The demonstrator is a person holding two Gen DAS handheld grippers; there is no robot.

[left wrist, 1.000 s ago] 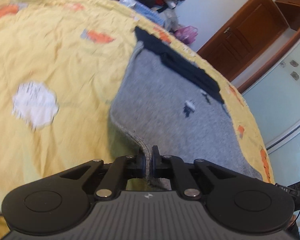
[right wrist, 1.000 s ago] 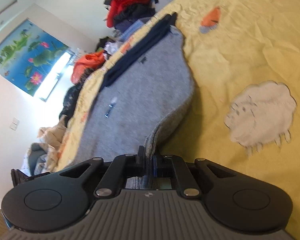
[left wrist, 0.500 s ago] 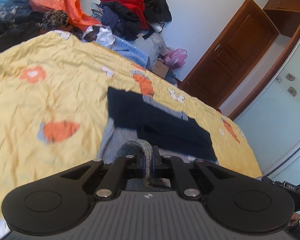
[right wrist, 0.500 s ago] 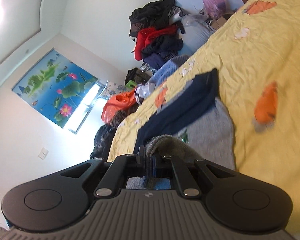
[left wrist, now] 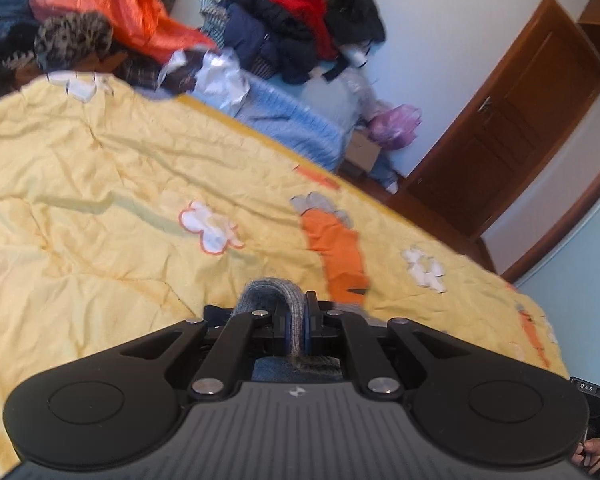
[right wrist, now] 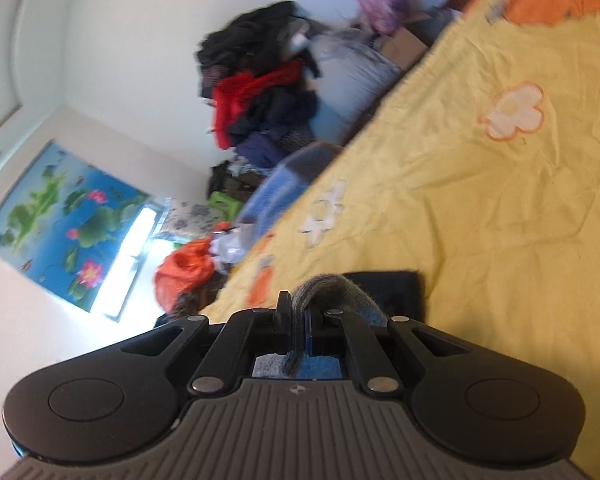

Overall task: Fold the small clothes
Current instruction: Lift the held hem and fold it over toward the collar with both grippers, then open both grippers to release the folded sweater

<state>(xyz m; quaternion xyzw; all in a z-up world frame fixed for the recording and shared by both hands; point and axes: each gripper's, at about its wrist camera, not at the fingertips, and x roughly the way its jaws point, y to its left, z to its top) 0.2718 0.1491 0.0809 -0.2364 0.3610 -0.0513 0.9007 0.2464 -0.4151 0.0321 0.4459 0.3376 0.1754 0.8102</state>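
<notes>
Folding goes well here only if both grippers carry the grey knit hem forward at the same level and lay it down straight on the dark band, so the edges match and no wrinkle is trapped. Left gripper (left wrist: 296, 326) is closed tightly on the grey knit garment (left wrist: 274, 300), which loops up between its pads. Right gripper (right wrist: 296, 328) is also clamped on the same grey fabric. Dark navy part of the garment (right wrist: 396, 286) lies just ahead on the yellow bedsheet (left wrist: 100, 200), with most of the garment hidden under the grippers.
</notes>
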